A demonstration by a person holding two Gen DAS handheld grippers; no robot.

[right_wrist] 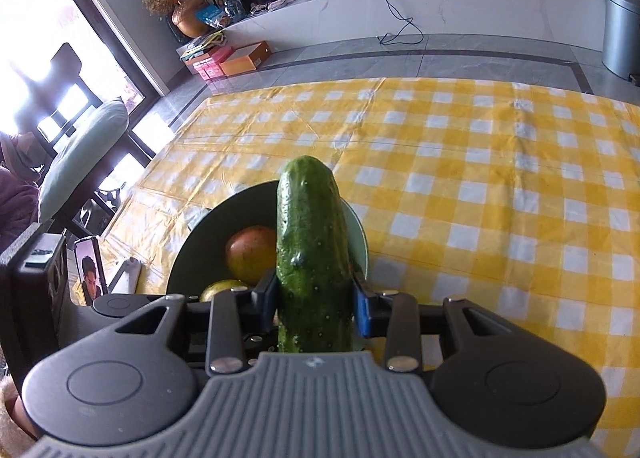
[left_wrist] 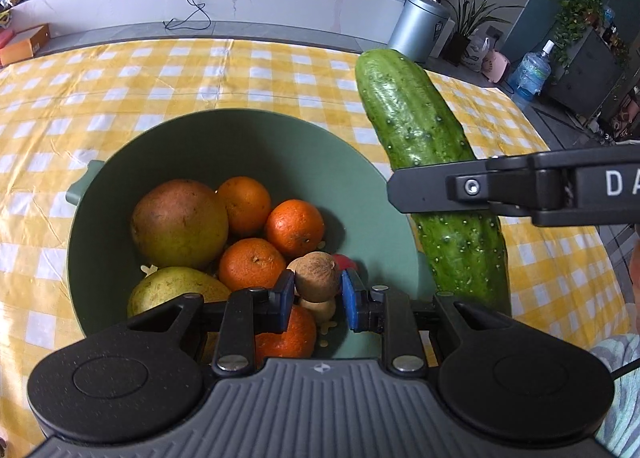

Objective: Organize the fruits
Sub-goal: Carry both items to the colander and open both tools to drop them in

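My left claw (left_wrist: pixel 314 296) pinched a small brown mushroom-like piece (left_wrist: pixel 316 277) above the green bowl (left_wrist: pixel 256 145), while my right claw (right_wrist: pixel 316 304) clamped the knobbly green cucumber (right_wrist: pixel 310 225) lengthwise, clear of the bowl's fruit.

Daylight floods both fisheye views, sharp across the centre. In the right wrist view, a window (right_wrist: pixel 52 69) at upper left blows out to white glare, silhouetting a chair (right_wrist: pixel 68 69). The checked bench cloth (left_wrist: pixel 200 77) is evenly lit with soft shadows, and the cucumber (left_wrist: pixel 404 113) carries a glossy sheen. Straight lines bow strongly towards the frame edges.
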